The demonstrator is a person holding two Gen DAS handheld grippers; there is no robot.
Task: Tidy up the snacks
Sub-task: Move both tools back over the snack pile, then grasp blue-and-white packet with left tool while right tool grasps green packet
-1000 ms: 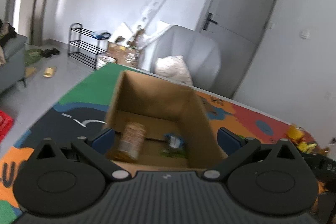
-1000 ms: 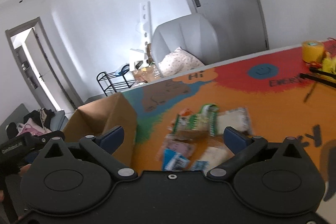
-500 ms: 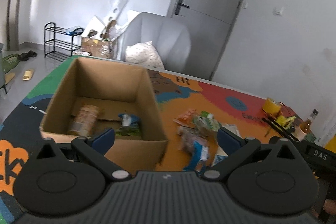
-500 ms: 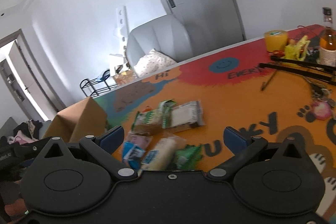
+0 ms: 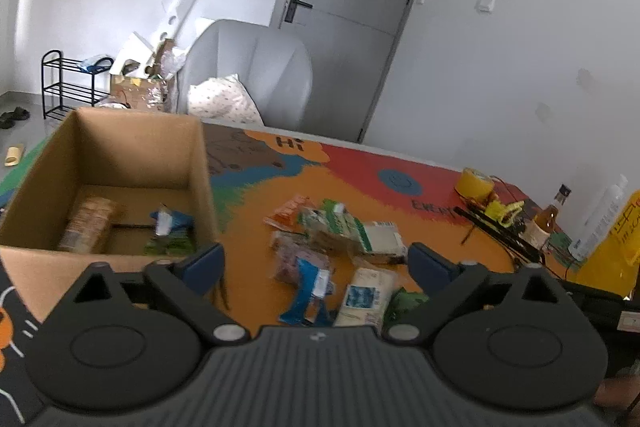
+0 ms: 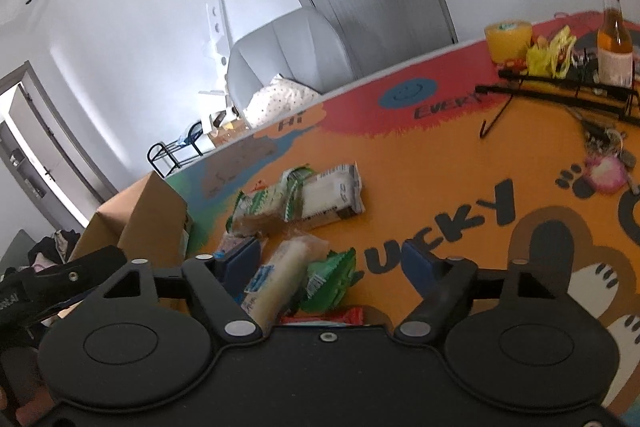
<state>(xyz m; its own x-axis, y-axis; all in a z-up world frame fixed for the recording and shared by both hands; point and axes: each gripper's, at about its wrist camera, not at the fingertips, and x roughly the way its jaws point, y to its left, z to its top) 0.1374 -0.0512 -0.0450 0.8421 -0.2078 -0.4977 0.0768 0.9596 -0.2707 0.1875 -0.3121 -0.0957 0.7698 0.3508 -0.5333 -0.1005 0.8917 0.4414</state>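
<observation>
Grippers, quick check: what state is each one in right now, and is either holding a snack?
Left gripper: open, jaws have just been closing, over the blue packet, nothing gripped.
Right gripper: open, jaws have just been closing, astride the white packet and green packet, nothing gripped.

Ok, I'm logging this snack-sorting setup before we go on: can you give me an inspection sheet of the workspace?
Surface: colourful printed mat covers the table.
Job's things: cardboard box holds a jar and two packets; loose snack packets lie beside it.
Clutter: bottle, yellow tape roll, black rack, keys.
Grippers: left tongs and right tongs open, just been closing, gripping nothing, above the packets.
Cables: thin wires at far right, unclear.
Surroundings: grey armchair, door, shoe rack.
</observation>
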